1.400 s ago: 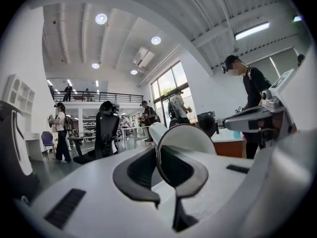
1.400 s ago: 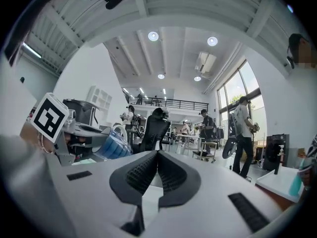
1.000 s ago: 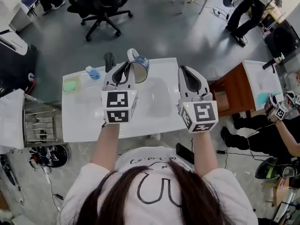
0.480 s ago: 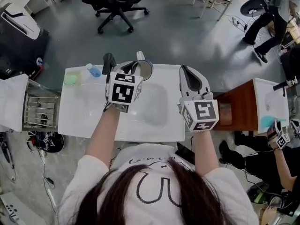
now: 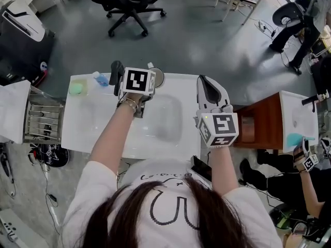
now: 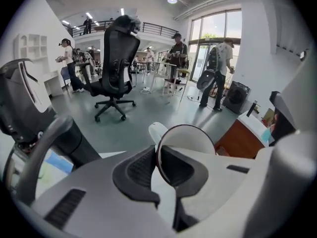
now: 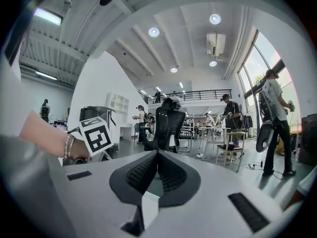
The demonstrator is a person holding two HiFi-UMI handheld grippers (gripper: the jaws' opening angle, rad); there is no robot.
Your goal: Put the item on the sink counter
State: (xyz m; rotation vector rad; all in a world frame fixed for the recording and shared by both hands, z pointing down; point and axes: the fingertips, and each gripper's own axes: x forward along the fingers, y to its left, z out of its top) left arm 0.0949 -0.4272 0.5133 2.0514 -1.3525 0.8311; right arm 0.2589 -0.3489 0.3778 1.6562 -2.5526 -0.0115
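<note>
Left gripper (image 6: 157, 166) is clamping mug (image 6: 190, 139) rim, upper centre; advise lowering it level onto sink counter (image 5: 93, 133) (right gripper (image 7: 157, 171) closed, empty).

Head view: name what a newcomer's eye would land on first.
First the left tongs, clamped on the rim of a white mug at the far edge of the white sink counter, behind the basin. Next the right tongs, shut and empty, held at the counter's right end.
</note>
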